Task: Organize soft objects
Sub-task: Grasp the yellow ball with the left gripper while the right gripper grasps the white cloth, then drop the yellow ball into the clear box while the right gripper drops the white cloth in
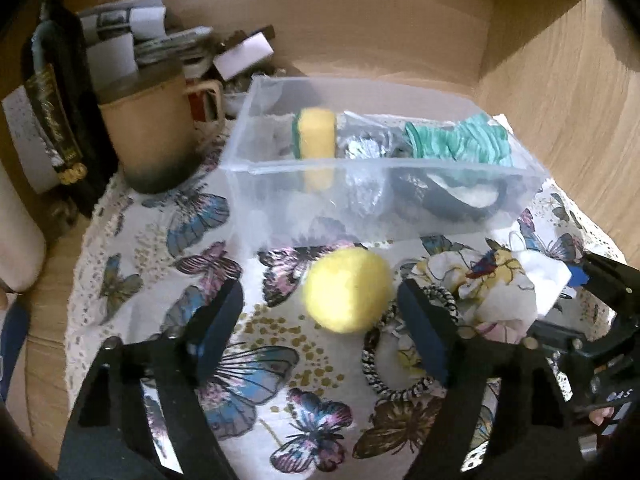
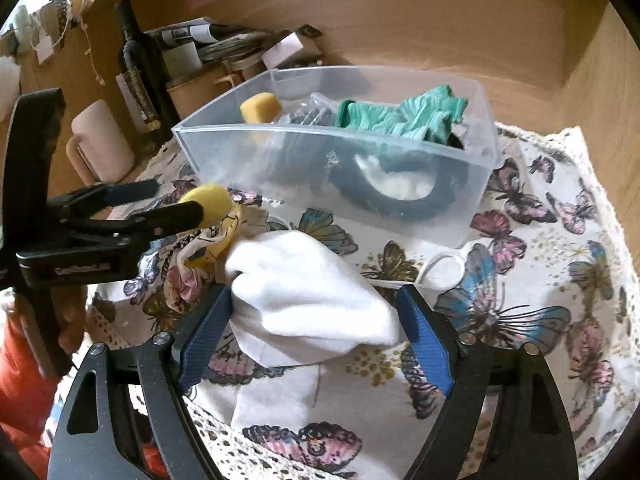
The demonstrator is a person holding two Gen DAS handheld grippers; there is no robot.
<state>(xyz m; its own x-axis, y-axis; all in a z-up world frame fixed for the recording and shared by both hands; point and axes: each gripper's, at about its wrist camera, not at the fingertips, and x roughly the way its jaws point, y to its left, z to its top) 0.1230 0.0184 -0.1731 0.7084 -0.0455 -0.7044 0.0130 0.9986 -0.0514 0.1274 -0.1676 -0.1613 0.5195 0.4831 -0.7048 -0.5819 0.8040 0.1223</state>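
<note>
A clear plastic bin (image 1: 280, 184) (image 2: 224, 148) stands on the butterfly cloth and holds a yellow sponge (image 1: 318, 138) (image 2: 260, 108), a teal cloth (image 1: 456, 140) (image 2: 400, 118) and a dark ring. A round yellow sponge ball (image 1: 347, 290) (image 2: 214, 200) lies on the cloth between the open fingers of my left gripper (image 1: 320, 328) (image 2: 176, 200), untouched. A black-and-white hair tie (image 1: 394, 376) lies by its right finger. My right gripper (image 2: 316, 320) (image 1: 580, 280) is open around a white cloth (image 2: 312, 304) (image 1: 544, 280). A floral fabric (image 1: 480, 276) (image 2: 200, 256) lies beside it.
A brown mug (image 1: 148, 136) (image 2: 200, 92), a dark wine bottle (image 1: 56, 92) (image 2: 138, 64) and stacked papers (image 1: 120, 32) stand behind the bin to the left. A pale cylinder (image 2: 102, 140) stands at left. Wooden walls (image 1: 560, 100) enclose the back and right.
</note>
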